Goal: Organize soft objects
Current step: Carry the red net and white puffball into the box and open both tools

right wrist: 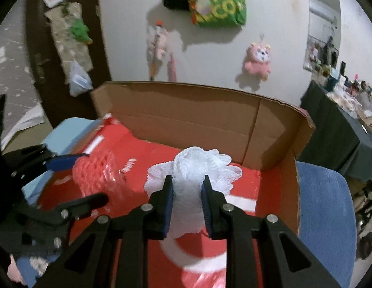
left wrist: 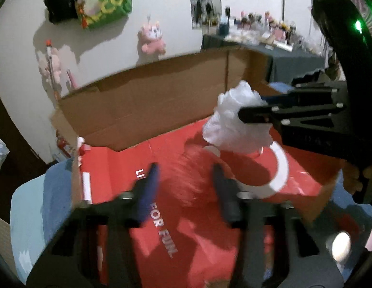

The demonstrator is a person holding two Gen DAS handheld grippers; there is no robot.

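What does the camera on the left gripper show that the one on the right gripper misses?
Only the left view shows the white curved band on the red surface under the lace, and the lettering printed there. Only the right view shows the green plush hanging on the dark door. Both show the cardboard box, the pink plush on the wall, and the right hand-held gripper clamped on white lace.

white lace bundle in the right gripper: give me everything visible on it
The white lace bundle looks like soft, openwork fabric with scalloped edges, bunched into a crumpled clump. The right gripper is shut on it, a pad pressing each side of a narrower strip hanging from the frilly mass. It hangs over the red-lined cardboard box, apparently lifted clear of the floor. The left wrist view shows it as a puffy white wad.
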